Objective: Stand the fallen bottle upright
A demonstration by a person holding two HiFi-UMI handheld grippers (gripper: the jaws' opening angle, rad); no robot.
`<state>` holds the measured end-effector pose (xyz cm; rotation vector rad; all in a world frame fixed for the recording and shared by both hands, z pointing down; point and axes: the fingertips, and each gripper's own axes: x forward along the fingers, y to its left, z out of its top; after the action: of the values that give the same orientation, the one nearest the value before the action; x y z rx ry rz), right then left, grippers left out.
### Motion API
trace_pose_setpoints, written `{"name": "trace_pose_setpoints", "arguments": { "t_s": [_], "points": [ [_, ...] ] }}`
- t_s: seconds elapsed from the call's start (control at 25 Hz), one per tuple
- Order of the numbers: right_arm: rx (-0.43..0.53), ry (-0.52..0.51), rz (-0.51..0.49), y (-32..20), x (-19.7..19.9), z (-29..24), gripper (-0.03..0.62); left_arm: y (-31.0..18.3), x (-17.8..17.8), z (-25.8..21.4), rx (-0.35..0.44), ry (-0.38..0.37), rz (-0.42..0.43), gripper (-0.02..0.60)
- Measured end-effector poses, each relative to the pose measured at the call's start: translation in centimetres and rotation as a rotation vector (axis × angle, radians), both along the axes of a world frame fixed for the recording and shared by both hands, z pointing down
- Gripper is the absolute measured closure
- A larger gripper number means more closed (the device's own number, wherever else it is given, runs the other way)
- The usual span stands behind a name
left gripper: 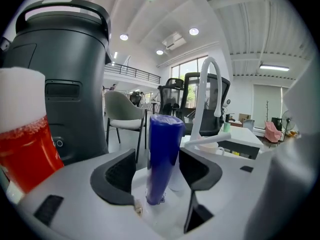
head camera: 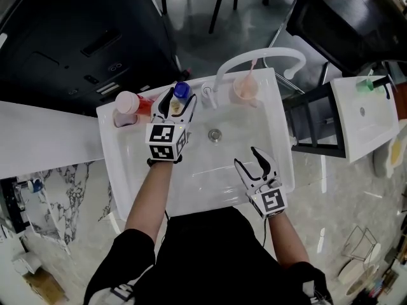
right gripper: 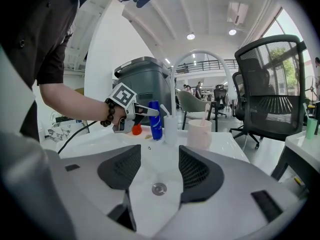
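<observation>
Two grippers are over the white sink (head camera: 191,173). The blue bottle (head camera: 182,91) stands upright on the back rim, just beside a red bottle with a white cap (head camera: 130,103). The left gripper (head camera: 179,101) has its fingers spread, with the blue bottle between them; a gap shows on the left side, while contact on the right cannot be judged. The right gripper (right gripper: 159,171) hangs over the basin, fingers wide apart and holding nothing, with the drain (right gripper: 159,188) in view between them.

- No word, brand or number can be read anywhere.
- Tall blue plastic bottle (right gripper: 155,120), centre left of the right gripper view — pale print, too small to read.
- White cube with black square markers (head camera: 166,142), centre left of the head view — patterns only, no letters.
</observation>
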<state>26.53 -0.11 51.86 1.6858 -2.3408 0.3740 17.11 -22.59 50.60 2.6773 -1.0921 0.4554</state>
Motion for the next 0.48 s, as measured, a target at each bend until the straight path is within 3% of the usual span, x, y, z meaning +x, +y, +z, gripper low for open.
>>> {"name": "trace_pose_setpoints", "arguments": {
  "t_s": [0.48],
  "points": [
    [0.017, -0.055, 0.036, 0.5, -0.3, -2.1, 0.376, 6.0, -3.6, 0.6, -0.064, 0.033, 0.013, 0.301]
  ]
}}
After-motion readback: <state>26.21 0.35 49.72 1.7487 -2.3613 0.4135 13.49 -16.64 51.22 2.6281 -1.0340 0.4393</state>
